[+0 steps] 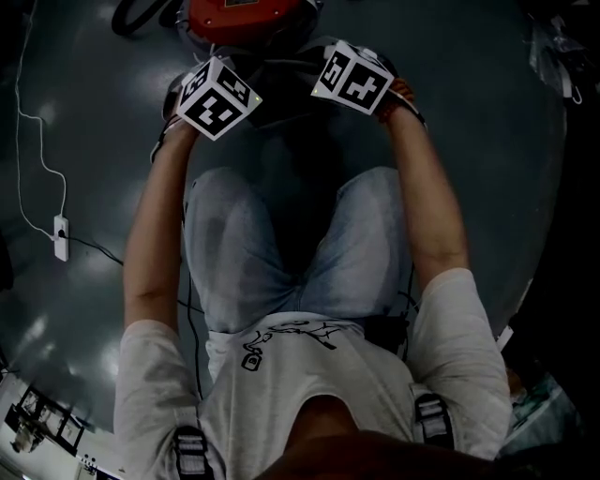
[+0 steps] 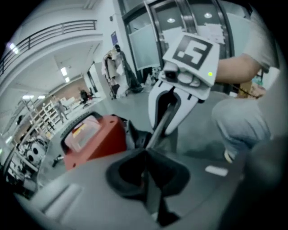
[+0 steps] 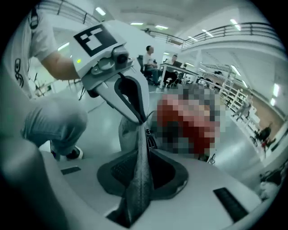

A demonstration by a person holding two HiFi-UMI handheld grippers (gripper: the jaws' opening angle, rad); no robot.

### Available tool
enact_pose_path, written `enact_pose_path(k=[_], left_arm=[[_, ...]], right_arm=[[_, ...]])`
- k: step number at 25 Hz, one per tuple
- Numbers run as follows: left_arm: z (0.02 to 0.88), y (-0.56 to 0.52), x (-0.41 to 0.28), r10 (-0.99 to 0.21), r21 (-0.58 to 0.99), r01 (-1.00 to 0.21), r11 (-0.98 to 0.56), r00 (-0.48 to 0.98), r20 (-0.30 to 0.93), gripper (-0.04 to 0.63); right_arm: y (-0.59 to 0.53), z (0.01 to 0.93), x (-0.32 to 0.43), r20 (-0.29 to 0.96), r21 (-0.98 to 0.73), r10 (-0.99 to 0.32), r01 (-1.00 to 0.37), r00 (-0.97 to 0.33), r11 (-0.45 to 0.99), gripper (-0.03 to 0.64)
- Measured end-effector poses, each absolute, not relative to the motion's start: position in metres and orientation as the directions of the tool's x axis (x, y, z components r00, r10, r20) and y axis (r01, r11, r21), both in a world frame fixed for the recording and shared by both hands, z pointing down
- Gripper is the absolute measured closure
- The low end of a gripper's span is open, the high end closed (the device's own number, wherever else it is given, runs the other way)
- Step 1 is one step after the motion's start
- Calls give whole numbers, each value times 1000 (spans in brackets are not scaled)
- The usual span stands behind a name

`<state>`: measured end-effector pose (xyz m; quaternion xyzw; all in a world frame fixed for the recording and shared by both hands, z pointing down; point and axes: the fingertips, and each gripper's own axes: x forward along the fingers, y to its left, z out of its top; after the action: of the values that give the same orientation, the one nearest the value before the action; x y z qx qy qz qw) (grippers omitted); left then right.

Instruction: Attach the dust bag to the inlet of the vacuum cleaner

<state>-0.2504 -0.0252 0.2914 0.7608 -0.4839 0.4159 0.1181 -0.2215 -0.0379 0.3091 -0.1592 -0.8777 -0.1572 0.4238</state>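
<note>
floor (image 1: 487, 141): dark grey, glossy; carries everything here.
person (image 1: 309, 394): crouched, pale shirt, light jeans, both arms stretched forward.
vacuum cleaner (image 1: 246, 17): red body, on the floor just past both marker cubes.
dust bag (image 3: 143, 143): grey fabric, pulled into a taut strip between the two tools, just in front of the vacuum cleaner; can't tell if it's on the inlet.
left hand-held gripper (image 2: 146, 168): jaws nearly together, pinching a thin edge of the dust bag.
right hand-held gripper (image 3: 140, 175): jaws narrow, clamped on a bunched fold of the dust bag, facing the left one.
power strip (image 1: 61, 237): white, on the floor at the person's left, well apart, white cable running off.
</note>
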Motion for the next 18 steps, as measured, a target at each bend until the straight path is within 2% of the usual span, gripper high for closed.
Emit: enact_pose_path(k=[3, 5, 10, 12, 18], left_arm=[[288, -39, -241, -616, -314, -762, -567, 139, 776, 577], [287, -43, -238, -616, -338, -741, -580, 128, 777, 575], [288, -26, -252, -663, -221, -844, -489, 195, 723, 577], [287, -26, -253, -666, -208, -852, -480, 200, 719, 577], [284, -47, -238, -630, -361, -732, -578, 118, 768, 577]], right_arm=[[-47, 312, -213, 709, -14, 214, 289, -672, 957, 549], [-50, 312, -211, 693, -51, 225, 264, -685, 963, 551], [-41, 307, -223, 808, 142, 141, 422, -572, 895, 549], [-40, 306, -224, 809, 156, 135, 431, -572, 889, 548], [-53, 311, -212, 682, -83, 244, 258, -690, 963, 549]])
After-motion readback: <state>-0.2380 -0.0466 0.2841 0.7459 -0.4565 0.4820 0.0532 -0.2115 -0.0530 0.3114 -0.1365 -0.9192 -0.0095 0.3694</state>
